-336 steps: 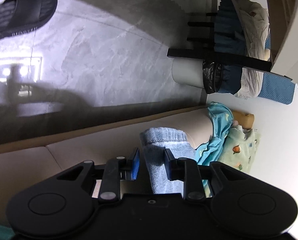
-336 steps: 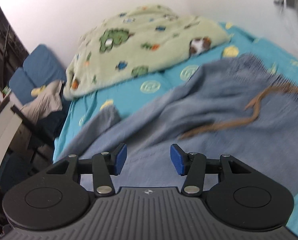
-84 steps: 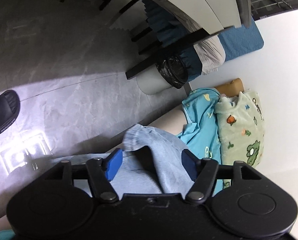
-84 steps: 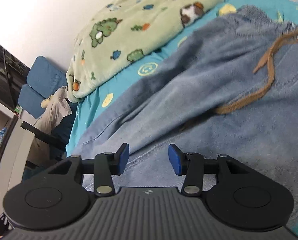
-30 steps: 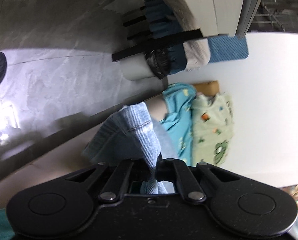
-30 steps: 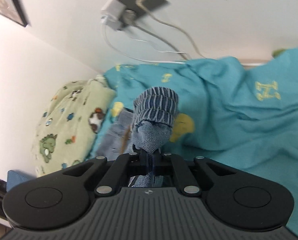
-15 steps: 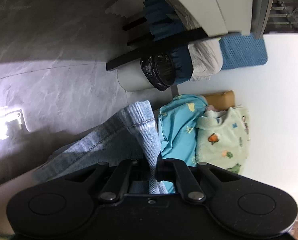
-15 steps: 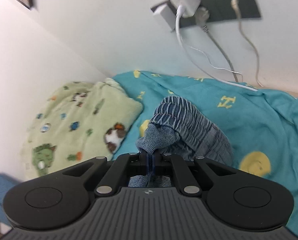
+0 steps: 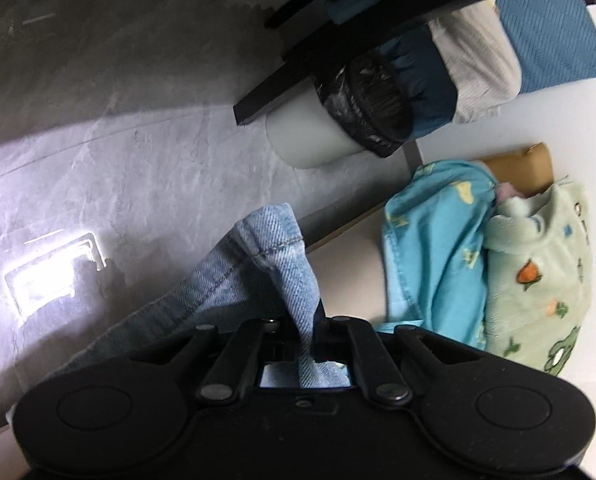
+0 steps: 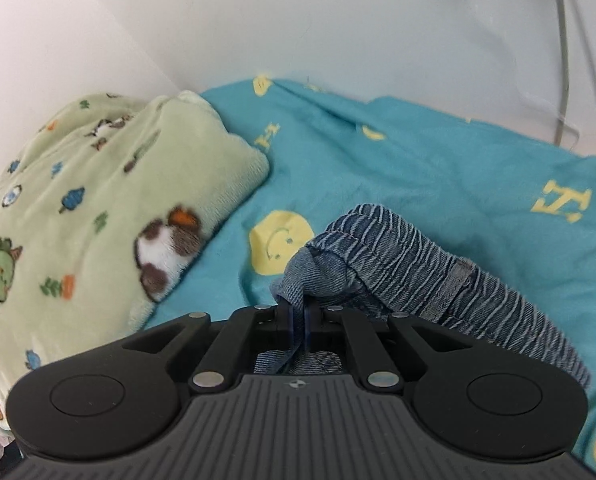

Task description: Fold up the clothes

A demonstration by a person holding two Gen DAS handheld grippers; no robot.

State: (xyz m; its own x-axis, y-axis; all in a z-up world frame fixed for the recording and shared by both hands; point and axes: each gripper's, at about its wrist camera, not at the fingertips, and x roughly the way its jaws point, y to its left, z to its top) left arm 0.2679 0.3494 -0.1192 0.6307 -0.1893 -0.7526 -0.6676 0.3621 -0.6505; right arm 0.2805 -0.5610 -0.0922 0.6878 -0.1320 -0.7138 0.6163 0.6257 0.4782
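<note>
A pair of light blue jeans point(image 9: 266, 252) is held by both grippers. My left gripper point(image 9: 303, 322) is shut on the hemmed leg end, which hangs beyond the bed edge over the grey floor. My right gripper point(image 10: 298, 310) is shut on the gathered elastic waistband point(image 10: 409, 256) and holds it low over the turquoise bedsheet point(image 10: 437, 168). The middle of the jeans is hidden behind the gripper bodies.
A green dinosaur-print blanket point(image 10: 78, 216) lies bunched at the left of the bed, also seen in the left wrist view point(image 9: 537, 272). A white bin with a black liner point(image 9: 337, 120) and a dark chair piled with clothes point(image 9: 477, 48) stand on the floor. Cables point(image 10: 565, 60) hang down the wall.
Both grippers closed on the jeans about a second ago and still hold them. The right gripper has tilted down toward the bed with the waistband; the left has shifted slightly, leg end still hanging.
</note>
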